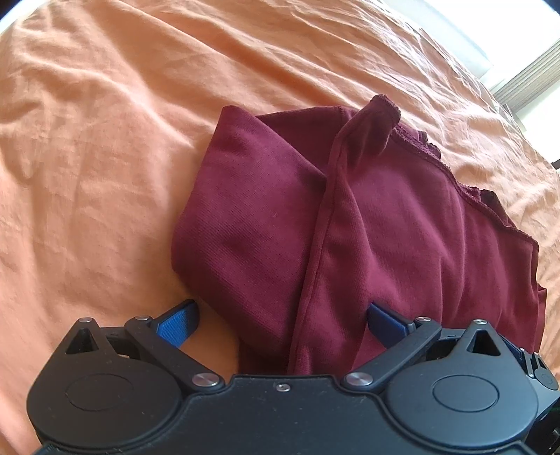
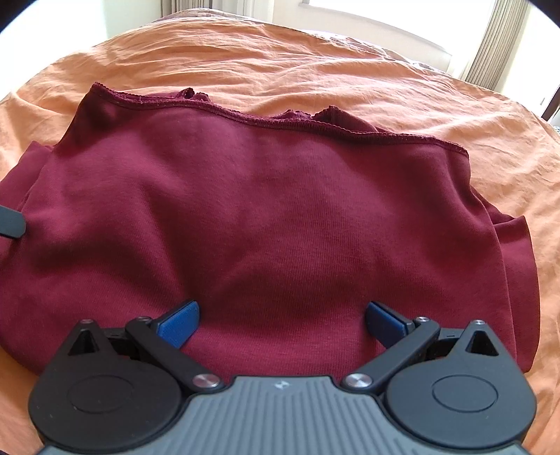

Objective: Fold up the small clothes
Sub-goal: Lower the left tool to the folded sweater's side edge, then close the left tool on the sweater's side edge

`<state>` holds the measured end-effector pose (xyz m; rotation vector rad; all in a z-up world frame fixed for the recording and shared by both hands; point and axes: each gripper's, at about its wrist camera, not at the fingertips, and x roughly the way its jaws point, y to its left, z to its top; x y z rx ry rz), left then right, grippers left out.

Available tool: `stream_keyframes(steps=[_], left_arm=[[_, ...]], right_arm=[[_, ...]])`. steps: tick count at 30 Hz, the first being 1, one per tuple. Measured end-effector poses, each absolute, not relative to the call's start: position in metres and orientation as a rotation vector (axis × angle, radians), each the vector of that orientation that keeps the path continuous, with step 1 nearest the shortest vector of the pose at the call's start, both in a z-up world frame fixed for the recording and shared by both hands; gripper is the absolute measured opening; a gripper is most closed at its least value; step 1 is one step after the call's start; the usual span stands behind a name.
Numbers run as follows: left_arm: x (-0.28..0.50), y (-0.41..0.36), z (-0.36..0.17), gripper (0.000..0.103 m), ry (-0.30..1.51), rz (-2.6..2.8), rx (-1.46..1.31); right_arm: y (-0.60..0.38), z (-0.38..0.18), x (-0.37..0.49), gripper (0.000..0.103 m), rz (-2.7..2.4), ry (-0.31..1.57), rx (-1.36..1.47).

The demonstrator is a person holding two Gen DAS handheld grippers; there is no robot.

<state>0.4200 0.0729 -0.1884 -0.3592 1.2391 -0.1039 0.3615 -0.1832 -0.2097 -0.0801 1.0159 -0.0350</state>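
Note:
A dark red knit garment lies partly folded on the orange bed sheet. In the left wrist view one flap overlaps the other, with a hemmed edge running down the middle. My left gripper hovers at the garment's near edge, open, its blue pads wide apart and holding nothing. In the right wrist view the same garment fills the middle, its stitched hem along the far side. My right gripper is open over the near part of the cloth. A dark fingertip of the left gripper shows at the left edge.
The wrinkled orange sheet spreads around the garment on all sides. Beyond the bed are a bright window and curtains at the far right, and a white wall.

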Motion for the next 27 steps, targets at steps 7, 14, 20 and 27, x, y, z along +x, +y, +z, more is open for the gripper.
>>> stream_keyframes(steps=[7, 14, 20, 27], left_arm=[[0.410, 0.085, -0.182, 0.077, 1.167, -0.114, -0.439], [0.402, 0.093, -0.182, 0.050, 1.144, -0.129, -0.444], [0.403, 0.092, -0.185, 0.060, 1.147, -0.131, -0.443], [0.410, 0.082, -0.189, 0.055, 1.161, -0.107, -0.413]], right_arm=[[-0.187, -0.208, 0.371, 0.103, -0.017, 1.064, -0.068], [-0.190, -0.206, 0.393, 0.103, 0.010, 1.192, -0.069], [-0.194, -0.208, 0.403, 0.103, 0.021, 1.239, -0.044], [-0.195, -0.210, 0.407, 0.103, 0.017, 1.255, -0.039]])
